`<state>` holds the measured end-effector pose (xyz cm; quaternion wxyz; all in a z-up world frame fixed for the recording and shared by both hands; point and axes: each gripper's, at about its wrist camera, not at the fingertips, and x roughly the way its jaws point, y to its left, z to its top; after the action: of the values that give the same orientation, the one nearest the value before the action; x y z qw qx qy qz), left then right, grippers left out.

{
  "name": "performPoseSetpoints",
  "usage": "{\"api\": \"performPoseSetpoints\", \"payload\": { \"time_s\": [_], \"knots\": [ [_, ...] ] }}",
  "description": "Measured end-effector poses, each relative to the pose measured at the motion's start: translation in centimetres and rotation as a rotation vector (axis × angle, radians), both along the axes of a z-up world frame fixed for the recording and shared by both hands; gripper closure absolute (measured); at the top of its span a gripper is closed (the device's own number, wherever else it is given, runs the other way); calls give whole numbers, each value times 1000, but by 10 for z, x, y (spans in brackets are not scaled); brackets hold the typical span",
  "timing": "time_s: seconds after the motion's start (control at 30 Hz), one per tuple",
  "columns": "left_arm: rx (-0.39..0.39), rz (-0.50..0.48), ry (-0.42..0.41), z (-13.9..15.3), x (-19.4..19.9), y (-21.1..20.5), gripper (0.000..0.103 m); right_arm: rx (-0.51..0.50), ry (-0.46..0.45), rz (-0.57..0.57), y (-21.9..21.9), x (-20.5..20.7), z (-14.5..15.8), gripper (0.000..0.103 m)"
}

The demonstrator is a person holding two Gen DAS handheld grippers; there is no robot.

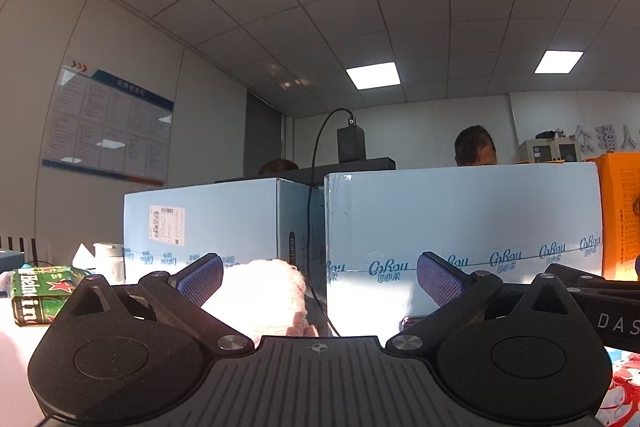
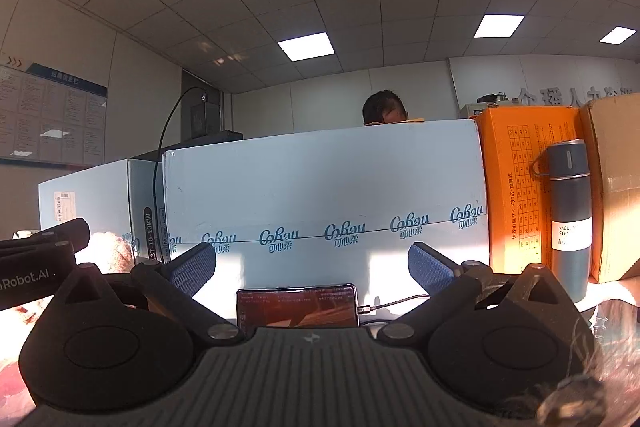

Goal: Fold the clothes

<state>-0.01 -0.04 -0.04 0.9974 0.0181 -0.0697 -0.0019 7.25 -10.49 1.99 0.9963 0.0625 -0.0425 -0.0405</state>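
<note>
A fluffy pale pink garment (image 1: 268,295) lies bunched on the table, just beyond the left finger of my left gripper (image 1: 320,277). That gripper is open and holds nothing. The same pink garment (image 2: 112,253) shows at the far left of the right wrist view, behind the dark body of the left gripper (image 2: 36,263). My right gripper (image 2: 312,265) is also open and empty, pointing at the boxes. Red-patterned cloth (image 1: 622,391) shows at the lower right corner of the left wrist view.
Two pale blue cartons (image 2: 324,187) wall off the back of the table, with an orange box (image 2: 516,187), a brown carton (image 2: 616,183) and a grey flask (image 2: 570,219) to their right. A phone (image 2: 296,307) with a cable lies ahead. A green beer pack (image 1: 40,293) stands left. A person's head (image 1: 475,146) shows behind the boxes.
</note>
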Motion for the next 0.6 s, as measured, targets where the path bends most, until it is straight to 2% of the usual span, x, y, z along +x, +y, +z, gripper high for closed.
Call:
{"api": "performPoseSetpoints", "payload": {
  "time_s": [0.17,0.27,0.6],
  "knots": [
    [16,-28,9,-8,-2,-8,0,-25,10,-1,1,2,0,0],
    [26,-44,15,-13,-3,-12,0,-22,18,-6,-12,1,-14,0],
    [-6,-34,29,-24,12,-10,0,-14,21,16,-32,13,-32,0]
  ]
}}
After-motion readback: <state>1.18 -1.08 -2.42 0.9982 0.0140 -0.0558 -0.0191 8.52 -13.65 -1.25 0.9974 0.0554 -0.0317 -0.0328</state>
